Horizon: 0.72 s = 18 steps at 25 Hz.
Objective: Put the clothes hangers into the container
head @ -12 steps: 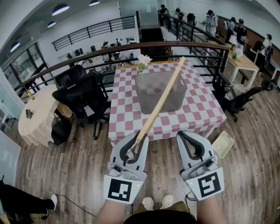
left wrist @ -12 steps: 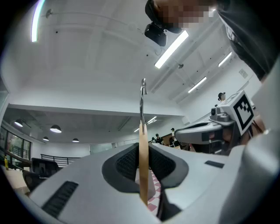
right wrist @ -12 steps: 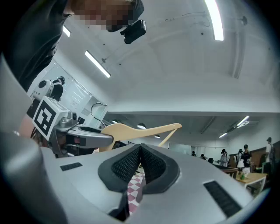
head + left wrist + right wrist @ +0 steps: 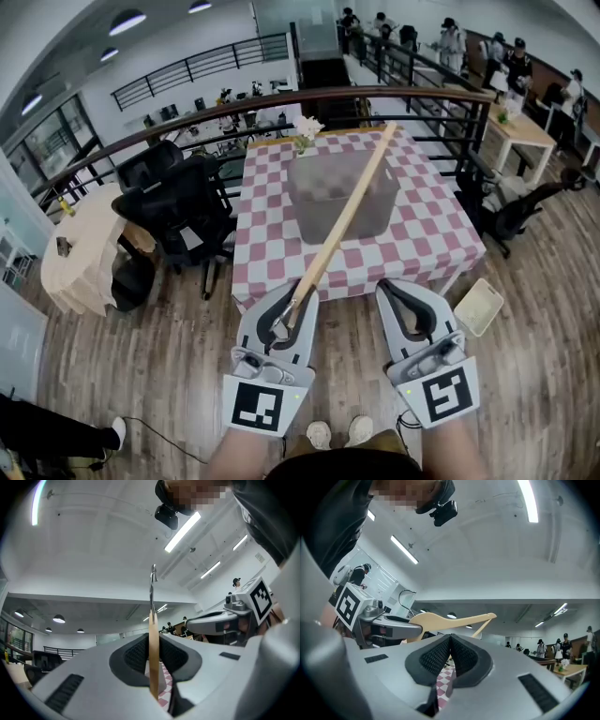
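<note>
The left gripper (image 4: 291,305), at the lower centre-left of the head view, was clamped on one end of a wooden hanger (image 4: 347,211). In the left gripper view its pads pressed the thin wood from both sides, and the metal hook (image 4: 152,585) stood upright above them. From the jaws the hanger ran up and to the right. In the picture it crossed over the grey container (image 4: 314,211), which stood mid-table (image 4: 272,253), and its far tip reached the upper middle of the frame. It was held in the air and was not yet in the container. The right gripper (image 4: 405,298), at the lower centre-right, held nothing; in its own view the pads met.

The step in hand appeared to be carrying the hanger to the container. The grip sat at one end, so the long free part would probably swing or twist between the pads. A firm squeeze and a slow, even approach seemed wise.

The far tip was best guided down inside the near wall first, clear of the flowers (image 4: 307,131) at the table's far edge. The rest could then be lowered along the container's longer side or its diagonal, since the hanger might be too long to lie flat otherwise.

The jaws should part only once the wood rested on the bottom or a wall. The idle right gripper could steady the free end if it wobbled.
</note>
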Motion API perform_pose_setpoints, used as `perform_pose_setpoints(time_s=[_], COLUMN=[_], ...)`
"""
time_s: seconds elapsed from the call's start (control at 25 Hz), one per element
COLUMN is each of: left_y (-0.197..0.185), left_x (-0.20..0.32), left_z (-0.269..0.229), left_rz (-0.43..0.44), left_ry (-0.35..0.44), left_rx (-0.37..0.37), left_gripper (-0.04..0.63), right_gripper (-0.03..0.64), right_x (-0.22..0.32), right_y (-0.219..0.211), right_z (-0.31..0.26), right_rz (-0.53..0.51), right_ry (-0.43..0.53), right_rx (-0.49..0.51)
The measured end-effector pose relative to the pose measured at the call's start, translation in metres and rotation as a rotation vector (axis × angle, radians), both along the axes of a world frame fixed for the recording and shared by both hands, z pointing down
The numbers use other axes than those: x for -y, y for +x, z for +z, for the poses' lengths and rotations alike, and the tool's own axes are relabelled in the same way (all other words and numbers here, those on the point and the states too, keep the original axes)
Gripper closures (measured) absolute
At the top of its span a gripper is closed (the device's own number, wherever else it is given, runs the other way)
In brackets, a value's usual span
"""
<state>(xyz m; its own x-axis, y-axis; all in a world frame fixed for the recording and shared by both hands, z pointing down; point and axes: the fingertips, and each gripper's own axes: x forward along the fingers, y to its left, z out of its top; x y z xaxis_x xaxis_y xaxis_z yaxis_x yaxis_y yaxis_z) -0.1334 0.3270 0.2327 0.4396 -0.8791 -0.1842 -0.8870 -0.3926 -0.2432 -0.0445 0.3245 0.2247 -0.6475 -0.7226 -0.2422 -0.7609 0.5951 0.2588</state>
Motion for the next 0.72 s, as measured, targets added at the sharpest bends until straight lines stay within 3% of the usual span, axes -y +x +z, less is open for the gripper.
perform_pose_setpoints(time_s=[0.72], left_y=[0.024], left_x=[-0.007], left_z=[-0.002], left_rz=[-0.044], left_ry=[0.011], left_rx=[0.005], left_gripper=[0.538], right_gripper=[0.584], right_x=[-0.002], right_y=[0.025], right_z=[0.003], right_rz=[-0.053], right_ry=[-0.004], right_rx=[0.017])
